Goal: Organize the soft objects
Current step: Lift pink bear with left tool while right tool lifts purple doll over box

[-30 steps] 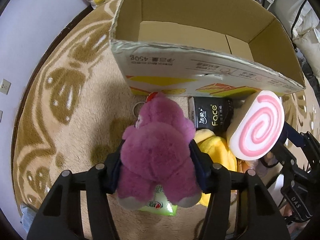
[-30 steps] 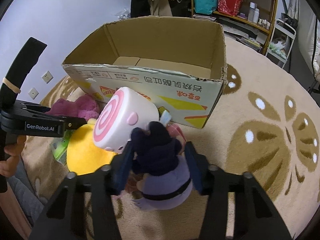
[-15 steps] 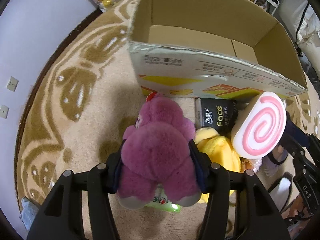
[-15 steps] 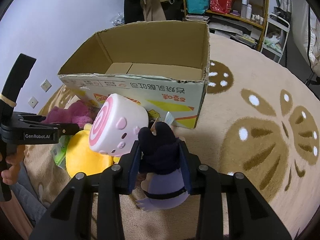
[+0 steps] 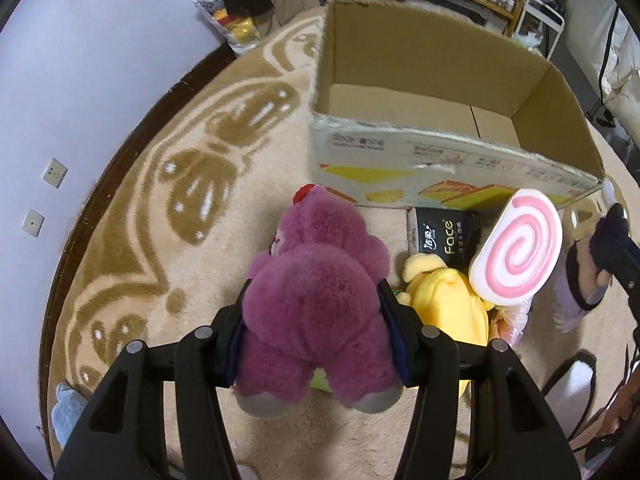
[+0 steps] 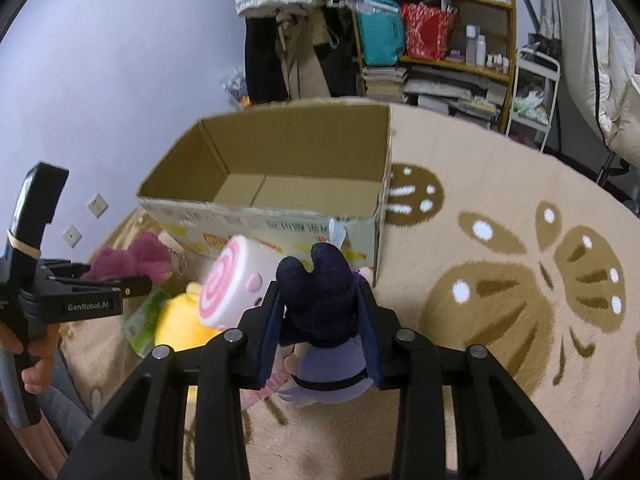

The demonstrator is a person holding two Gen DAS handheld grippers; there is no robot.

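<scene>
My left gripper (image 5: 316,320) is shut on a purple plush bear (image 5: 316,292) and holds it above the rug, in front of an open cardboard box (image 5: 440,152). My right gripper (image 6: 320,320) is shut on a dark-haired plush doll in lilac (image 6: 320,304), near the box's front right corner (image 6: 376,220). A pink swirl roll cushion (image 5: 516,252) stands between the two, over a yellow plush (image 5: 444,296). The left gripper and bear show at the left of the right wrist view (image 6: 132,260). The box inside looks bare.
A black tissue pack (image 5: 440,236) lies against the box front. A green packet (image 6: 140,324) lies under the yellow plush. The rug (image 6: 520,280) is beige with brown patterns. Shelves (image 6: 440,40) and hanging clothes stand behind the box; a wall is at left.
Both grippers have risen with their toys. The box now sits lower and farther in both views, and more of its inside shows.
</scene>
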